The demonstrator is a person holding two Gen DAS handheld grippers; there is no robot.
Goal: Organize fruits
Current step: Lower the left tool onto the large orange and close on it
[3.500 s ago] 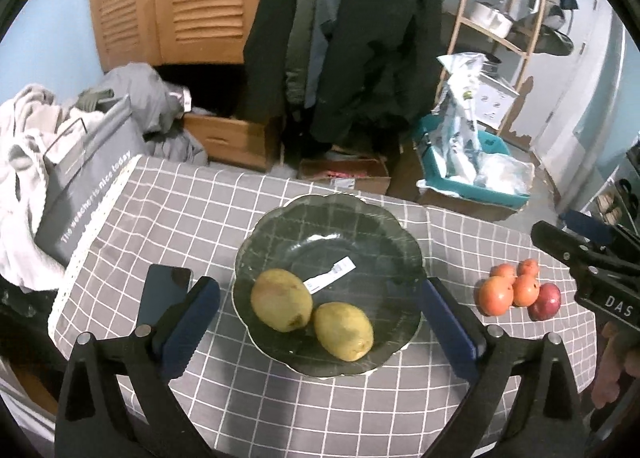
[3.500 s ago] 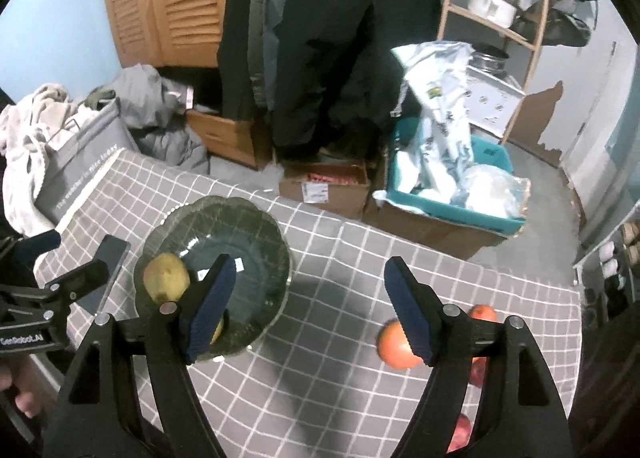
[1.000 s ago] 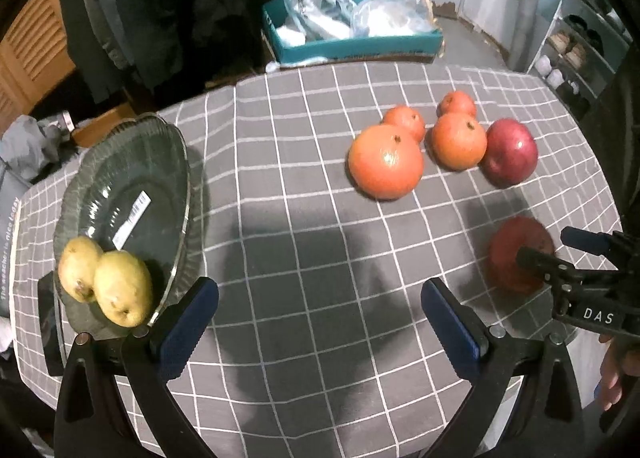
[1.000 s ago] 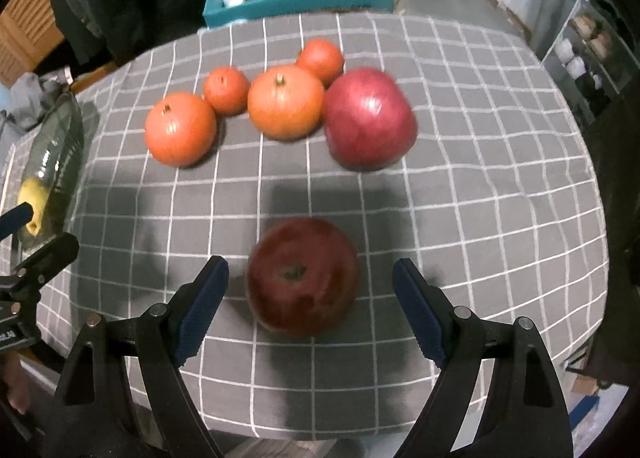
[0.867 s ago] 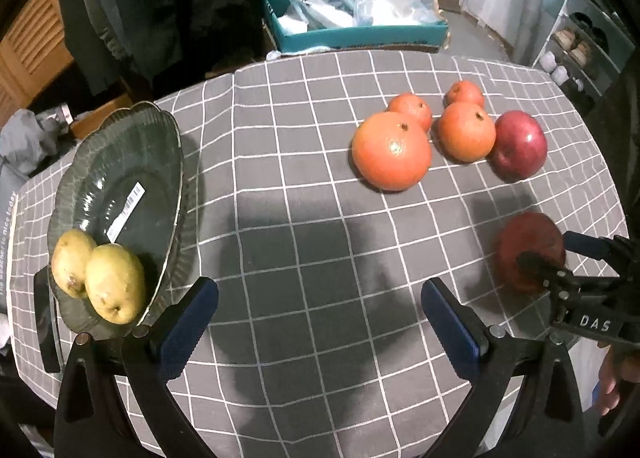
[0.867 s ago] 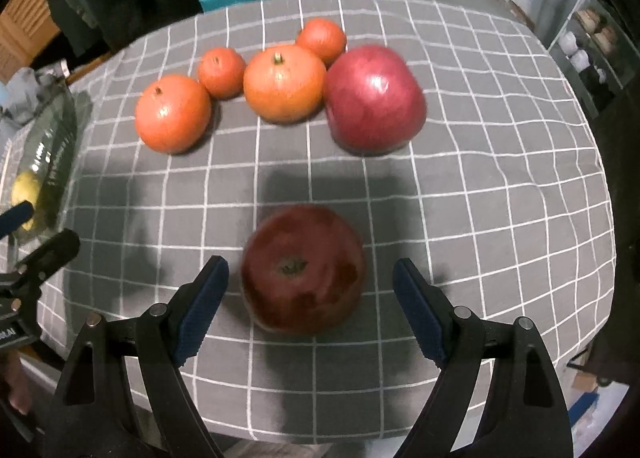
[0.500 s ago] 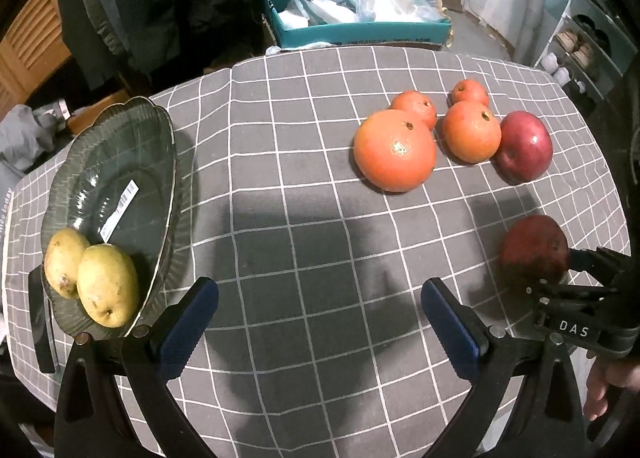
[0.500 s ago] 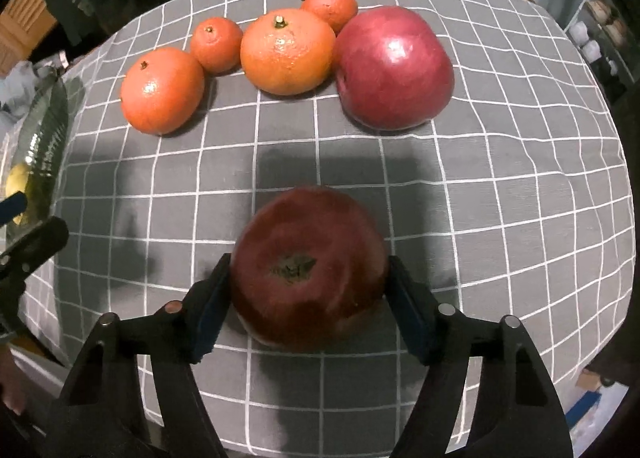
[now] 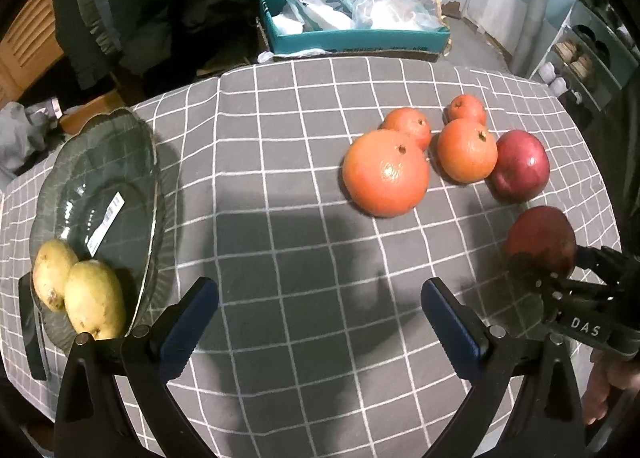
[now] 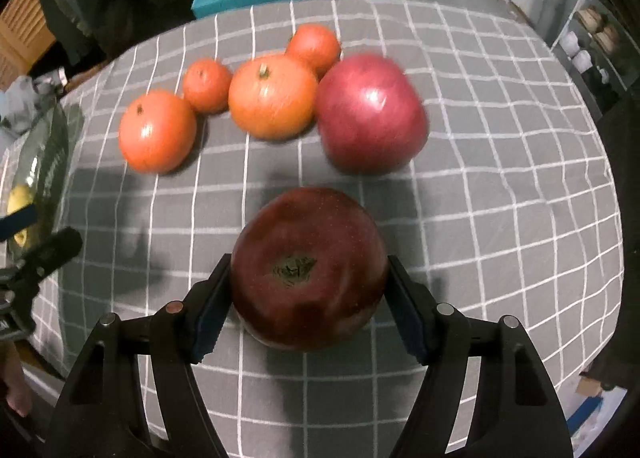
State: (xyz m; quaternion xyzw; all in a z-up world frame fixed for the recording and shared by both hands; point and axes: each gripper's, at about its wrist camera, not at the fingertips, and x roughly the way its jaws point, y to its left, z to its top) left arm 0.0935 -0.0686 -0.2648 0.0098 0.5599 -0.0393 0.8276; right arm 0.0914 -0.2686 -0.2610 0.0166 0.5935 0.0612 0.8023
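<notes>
A dark red apple (image 10: 308, 242) sits between the blue pads of my right gripper (image 10: 308, 278), which is shut on it just above the checked tablecloth (image 10: 500, 217). Behind it lie a brighter red apple (image 10: 370, 113) and several oranges (image 10: 272, 97) in a loose group. My left gripper (image 9: 318, 294) is open over bare cloth, its jaws wide apart and holding nothing. In the left wrist view the gripped apple (image 9: 540, 238) is at the right. To the left stands a glass dish (image 9: 154, 161) holding two yellow-green pears (image 9: 94, 306).
A teal box (image 9: 352, 37) stuffed with plastic bags stands past the table's far edge, with dark coats hanging to its left. A flat dark object (image 9: 32, 326) lies partly under the dish. A person's hand (image 9: 604, 390) holds the right gripper. The table's edge runs close on the right.
Both grippers left the dish and came over to the fruit group. Over the last second the right jaws closed from wide apart onto the dark red apple. The left gripper barely shifted.
</notes>
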